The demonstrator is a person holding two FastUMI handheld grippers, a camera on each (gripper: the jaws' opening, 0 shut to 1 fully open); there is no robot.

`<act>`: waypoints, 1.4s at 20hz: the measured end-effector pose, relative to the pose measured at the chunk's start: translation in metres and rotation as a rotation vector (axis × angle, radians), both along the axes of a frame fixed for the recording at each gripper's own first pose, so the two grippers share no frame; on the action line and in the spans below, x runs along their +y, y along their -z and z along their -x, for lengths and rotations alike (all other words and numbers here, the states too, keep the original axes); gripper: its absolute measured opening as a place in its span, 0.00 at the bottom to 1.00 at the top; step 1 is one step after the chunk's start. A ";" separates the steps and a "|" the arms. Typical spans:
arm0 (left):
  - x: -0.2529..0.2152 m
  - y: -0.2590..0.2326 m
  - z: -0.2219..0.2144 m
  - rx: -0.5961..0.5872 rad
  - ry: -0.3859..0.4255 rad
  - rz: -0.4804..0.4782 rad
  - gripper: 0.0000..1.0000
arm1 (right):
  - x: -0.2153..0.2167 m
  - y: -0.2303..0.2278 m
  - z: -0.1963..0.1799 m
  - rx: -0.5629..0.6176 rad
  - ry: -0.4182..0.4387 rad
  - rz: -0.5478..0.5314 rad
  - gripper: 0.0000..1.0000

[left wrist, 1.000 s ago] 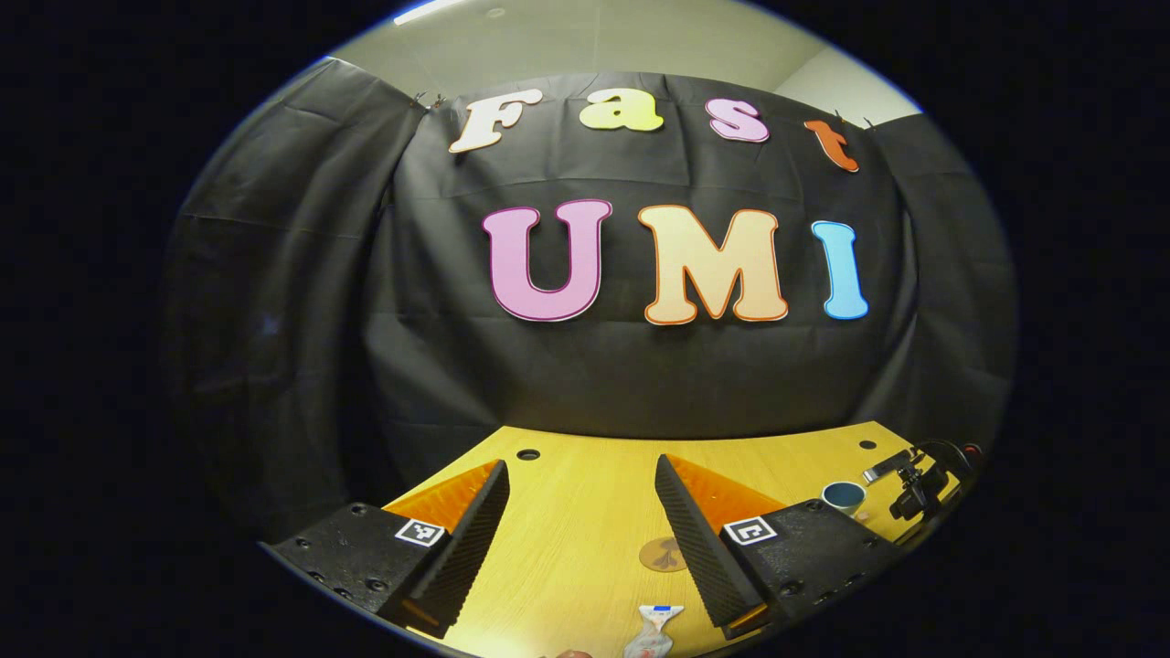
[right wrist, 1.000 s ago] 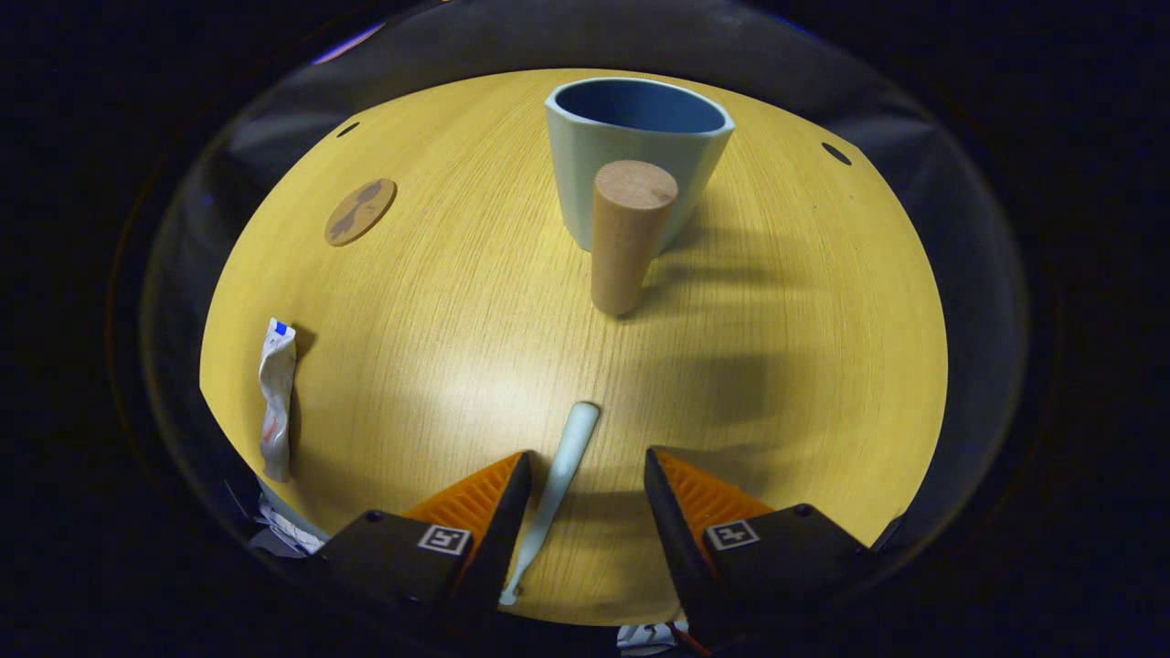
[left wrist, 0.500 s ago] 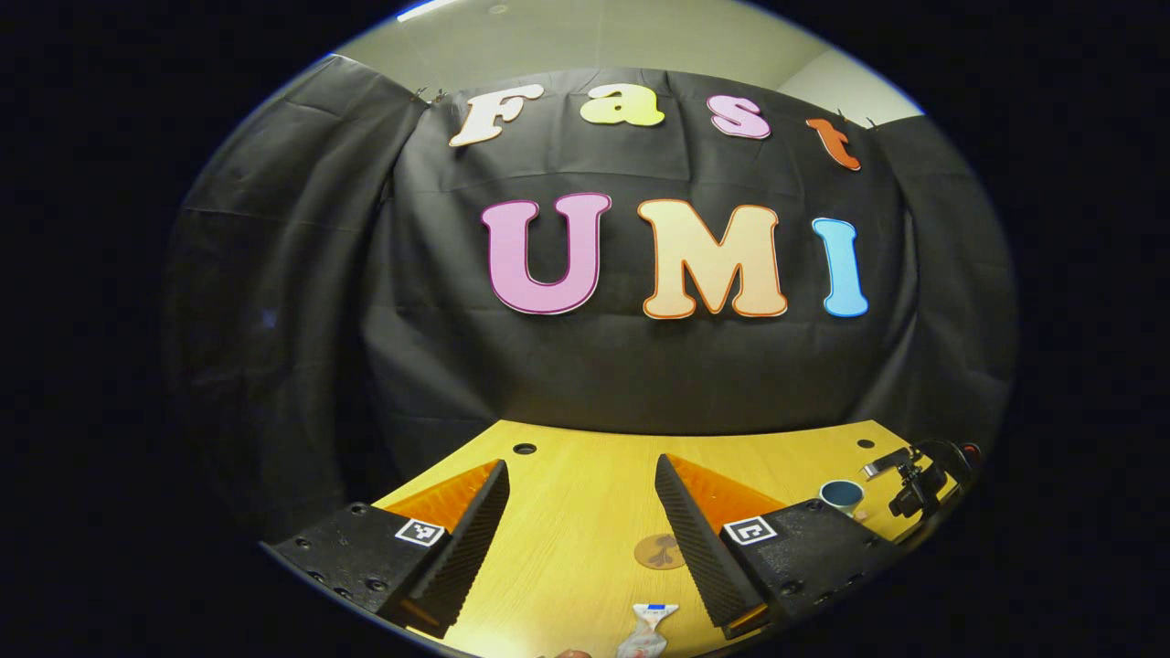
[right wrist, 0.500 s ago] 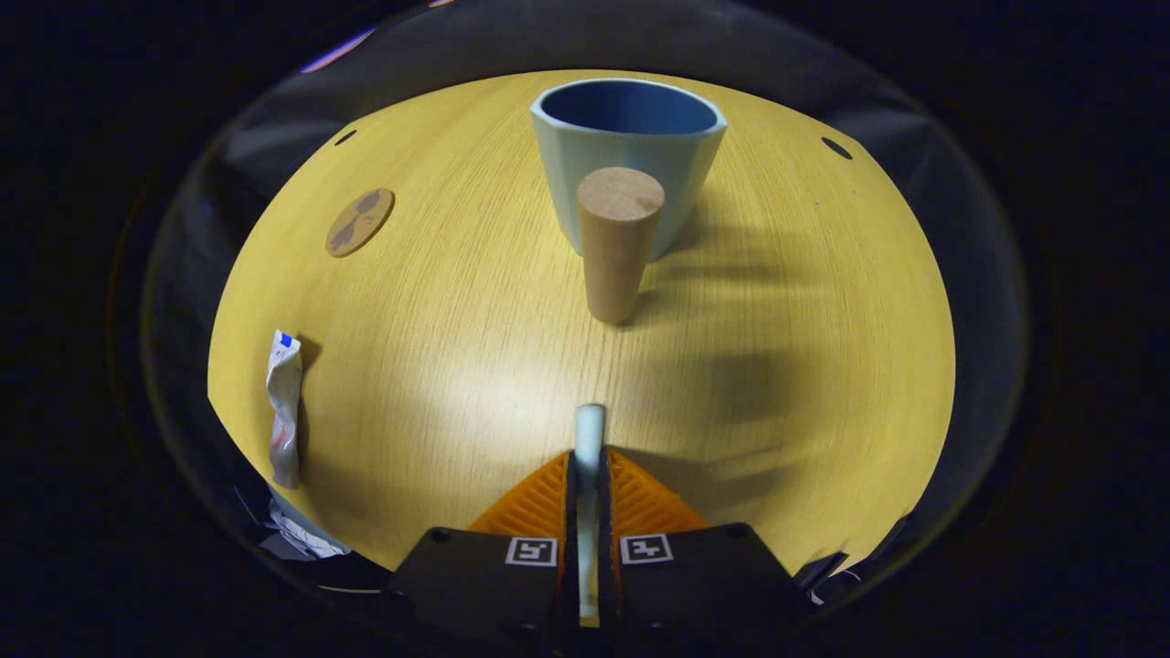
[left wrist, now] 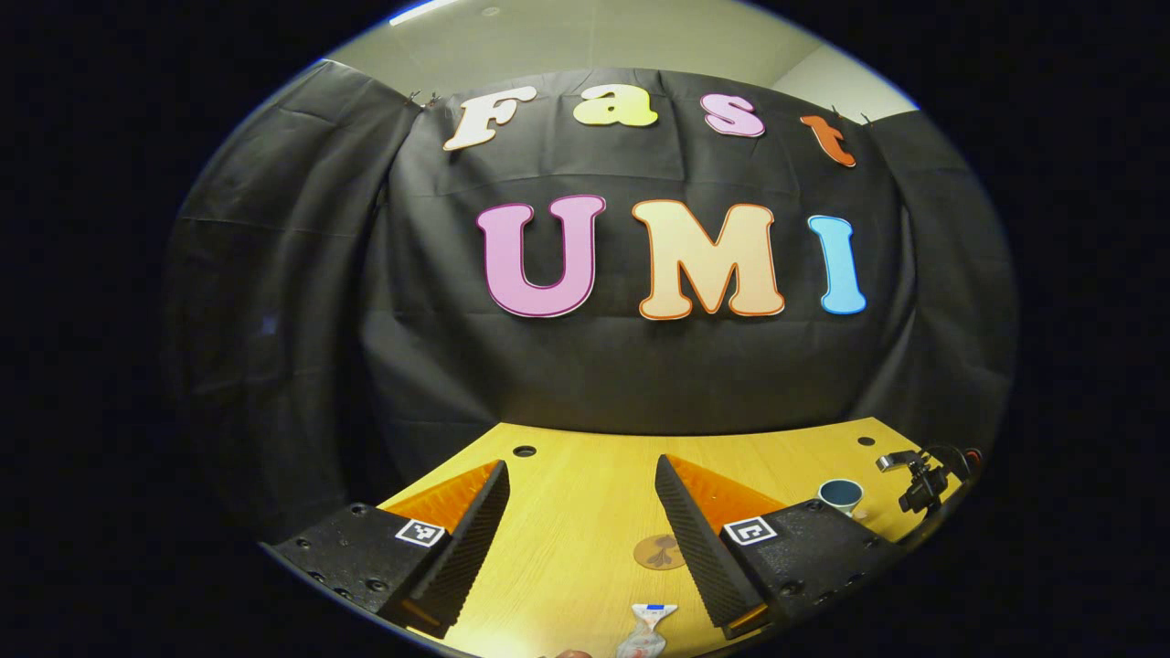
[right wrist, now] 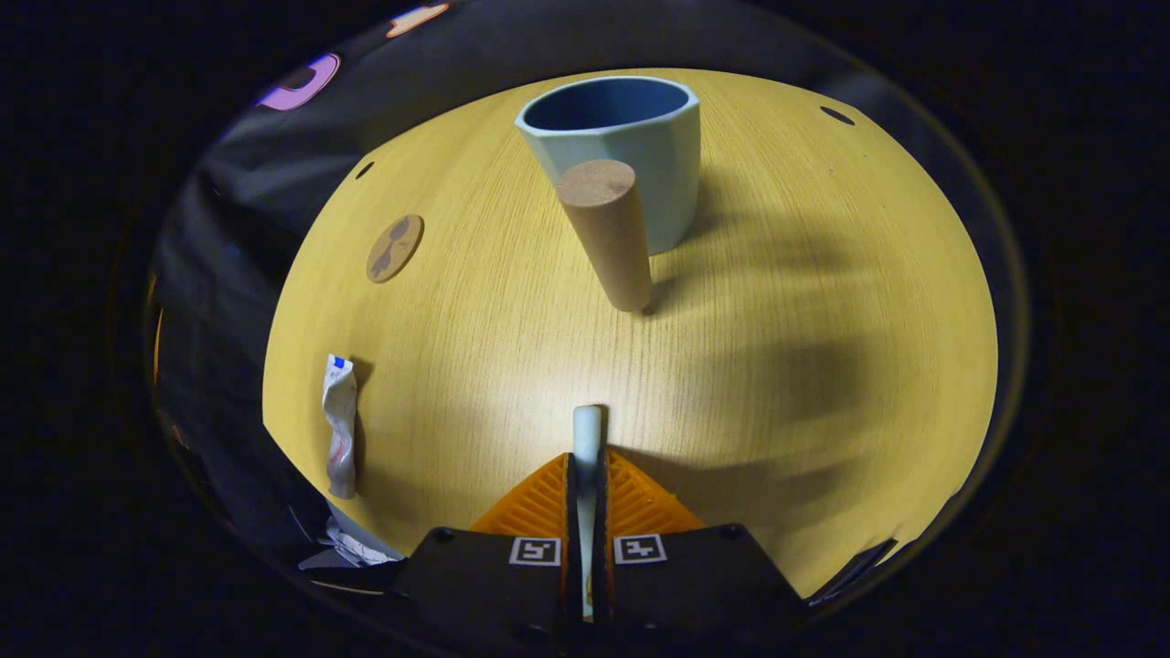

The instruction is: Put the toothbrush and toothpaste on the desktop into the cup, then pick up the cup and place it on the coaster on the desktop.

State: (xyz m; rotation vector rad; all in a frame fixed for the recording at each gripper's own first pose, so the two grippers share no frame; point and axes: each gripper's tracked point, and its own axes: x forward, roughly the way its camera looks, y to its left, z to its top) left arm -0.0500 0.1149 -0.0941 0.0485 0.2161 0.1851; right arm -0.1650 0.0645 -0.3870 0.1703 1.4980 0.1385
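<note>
The toothbrush (right wrist: 586, 439) is pinched between the two fingers of the right gripper (right wrist: 585, 480), its pale handle running straight forward out of the closed jaws with the tip pointing toward the cup (right wrist: 614, 151); whether it is clear of the desktop (right wrist: 777, 302) I cannot tell. It looks light, thin and stiff, likely slick plastic, so a hold along the handle as here seems sound, though a long lever like this may swivel in the pads when tipped upright over the rim.

Taking the cup as landmark: it stands upright well ahead of the toothbrush, with what seems a wooden peg-like handle (right wrist: 608, 233) on its near side; the coaster (right wrist: 395, 248) lies to the cup's left, well apart; the toothpaste (right wrist: 340, 426), a crumpled soft tube, lies nearer the camera and farther left than the coaster. The cup looks rigid and heavier; the tube will deform under a squeeze, so its stiffer cap end seems the better hold.

The left gripper (left wrist: 580, 525) hangs wide apart, holding nothing, with the coaster between its fingers.

Against half a second ago, the grip is unchanged, but the right gripper view has swung; the cup now sits slightly left and tilted in view, suggesting the start of a lift.
</note>
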 end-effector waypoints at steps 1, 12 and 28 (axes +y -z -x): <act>-0.001 0.001 0.001 0.002 0.002 0.002 0.94 | 0.001 -0.004 -0.002 -0.008 0.004 -0.011 0.07; -0.019 -0.001 -0.002 0.008 0.026 0.005 0.94 | 0.018 -0.052 -0.034 -0.115 0.109 -0.178 0.07; -0.022 0.012 0.008 0.057 0.006 0.022 0.94 | 0.025 -0.154 -0.166 -0.565 0.093 -0.278 0.06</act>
